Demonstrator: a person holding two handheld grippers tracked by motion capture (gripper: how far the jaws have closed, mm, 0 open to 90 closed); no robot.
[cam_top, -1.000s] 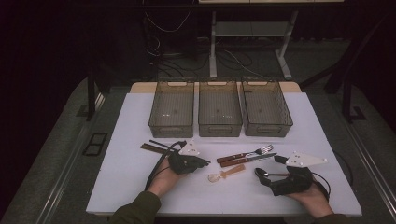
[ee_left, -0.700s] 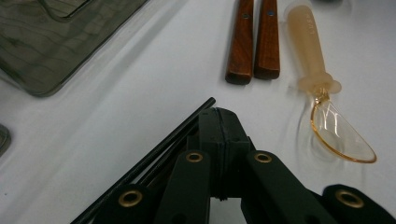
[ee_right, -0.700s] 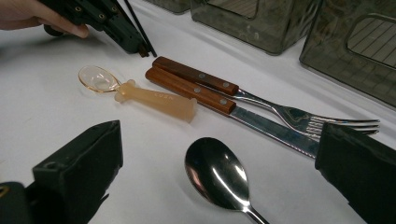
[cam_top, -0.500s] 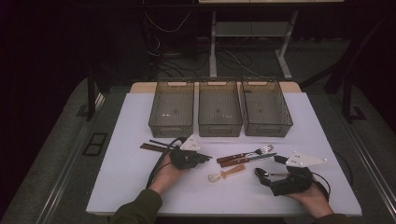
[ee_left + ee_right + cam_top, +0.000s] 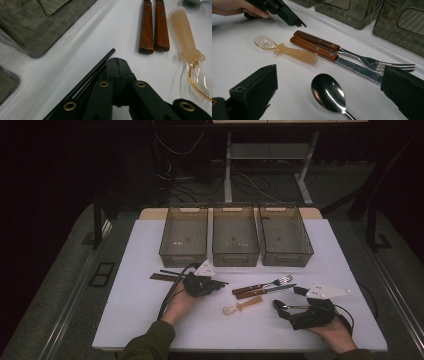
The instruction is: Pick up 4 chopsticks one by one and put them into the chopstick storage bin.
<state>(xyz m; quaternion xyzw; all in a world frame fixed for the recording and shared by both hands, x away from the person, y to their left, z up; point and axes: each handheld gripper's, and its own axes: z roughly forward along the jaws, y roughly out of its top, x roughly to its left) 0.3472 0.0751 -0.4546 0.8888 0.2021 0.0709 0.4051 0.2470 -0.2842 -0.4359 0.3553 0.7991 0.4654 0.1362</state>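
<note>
My left gripper: jaws fully closed, pinching thin black chopsticks; sticks slender, matte, round-tipped, lying flat on white tabletop, ends running past jaw tips toward wooden-handled fork. My right gripper: jaws wide apart, nothing gripped, steel spoon bowl between them, glossy. Relative to fork: knife touching alongside, amber translucent plastic spoon just beside handles, three smoky bins beyond.

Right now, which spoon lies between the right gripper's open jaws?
The metal spoon, its shiny bowl between the right gripper jaws. The clear amber plastic spoon lies farther off, beside the wooden handles.
</note>
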